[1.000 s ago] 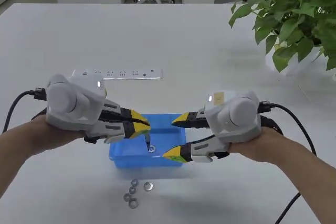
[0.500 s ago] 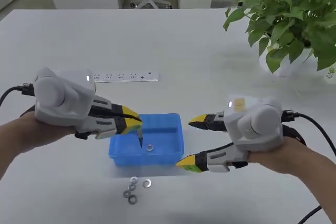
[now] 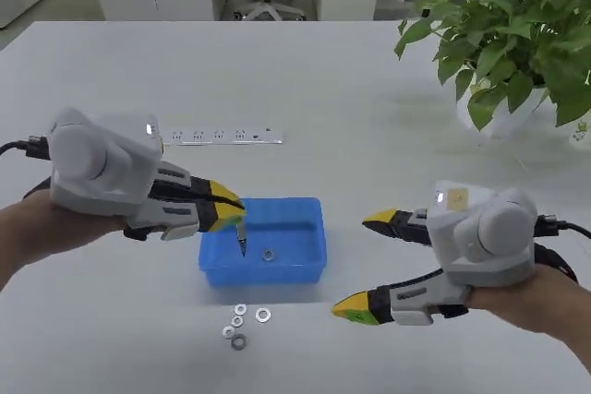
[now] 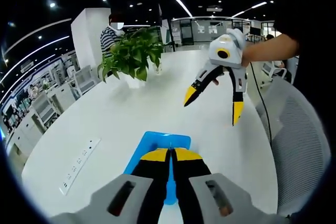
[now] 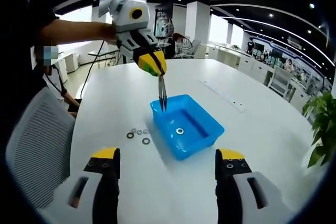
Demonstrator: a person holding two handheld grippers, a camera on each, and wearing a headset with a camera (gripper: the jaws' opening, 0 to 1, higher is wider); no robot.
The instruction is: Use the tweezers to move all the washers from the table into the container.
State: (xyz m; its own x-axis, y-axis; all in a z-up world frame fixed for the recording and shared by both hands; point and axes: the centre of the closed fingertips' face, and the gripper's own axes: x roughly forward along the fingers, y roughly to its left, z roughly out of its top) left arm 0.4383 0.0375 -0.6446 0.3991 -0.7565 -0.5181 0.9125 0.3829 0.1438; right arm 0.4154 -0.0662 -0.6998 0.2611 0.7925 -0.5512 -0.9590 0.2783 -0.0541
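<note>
Now that the right gripper [image 3: 355, 263] has drawn back to the right, jaws spread and empty, the left gripper [image 3: 226, 208] alone stays clenched on the tweezers [image 3: 242, 239], tip just left of the one washer [image 3: 268, 254] lying in the container [image 3: 305, 269]. That drop looks done; the other washers [image 3: 263, 315] wait on the surface [image 3: 369, 117], just near of it.

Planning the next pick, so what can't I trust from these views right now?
- Loose washers, head view: small and bunched; exact count unclear.
- Tweezers tips, head view: too small to tell whether they grip anything.
- Left gripper view: shut jaws of the left gripper hide the tweezers and much of the blue container.
- Potted plant, head view: cut off by the right edge.
</note>
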